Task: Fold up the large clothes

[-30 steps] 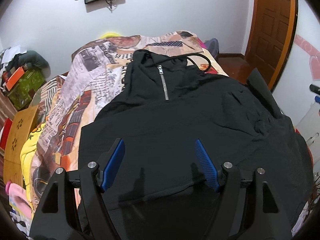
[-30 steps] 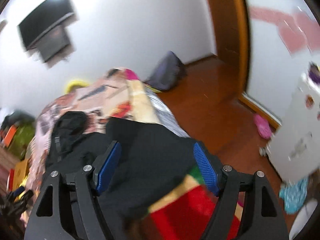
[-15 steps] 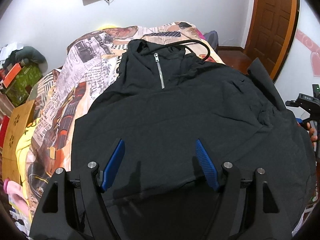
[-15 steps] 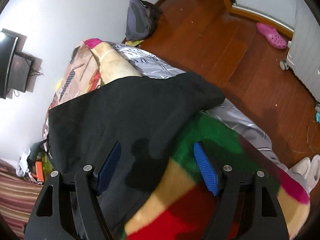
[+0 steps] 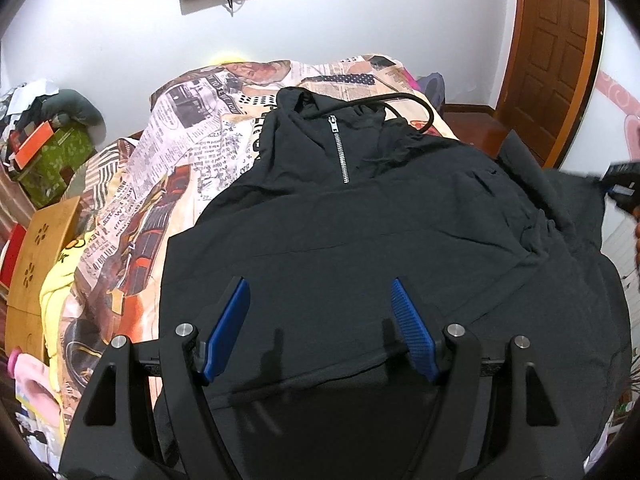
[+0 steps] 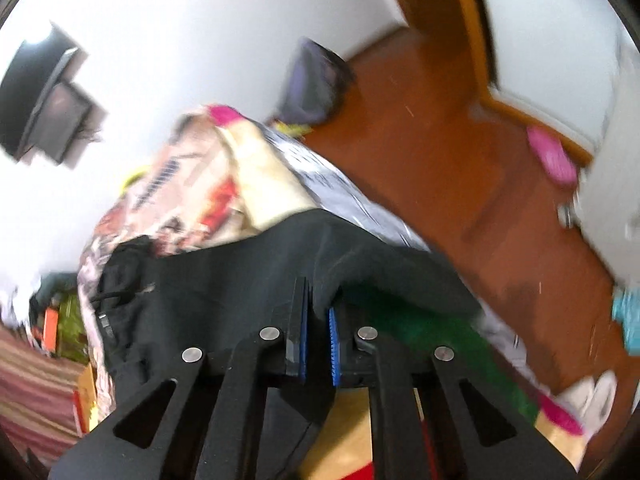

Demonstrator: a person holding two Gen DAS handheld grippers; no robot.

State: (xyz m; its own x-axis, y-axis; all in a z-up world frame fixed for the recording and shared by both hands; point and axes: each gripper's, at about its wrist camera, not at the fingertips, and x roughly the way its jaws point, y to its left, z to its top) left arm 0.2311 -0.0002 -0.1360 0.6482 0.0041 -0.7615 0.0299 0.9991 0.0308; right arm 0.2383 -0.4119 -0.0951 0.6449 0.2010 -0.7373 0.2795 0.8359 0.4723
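Bed [image 5: 192,168] under newsprint-pattern cover: one black zip-neck garment [image 5: 360,240] spread across it.
Two grippers counted. Left gripper [image 5: 320,326] released, jaws apart above the hem; right gripper [image 6: 318,328] clenched, grasping a fold of the garment's edge at the bedside.

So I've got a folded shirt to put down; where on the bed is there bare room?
The newspaper-print blanket lies bare left of the black hoodie, between it and the yellow cloth. A narrower strip lies beyond the collar, towards the wall. The right side is crowded: the right claw grips the hoodie's edge there, over the bed's edge.
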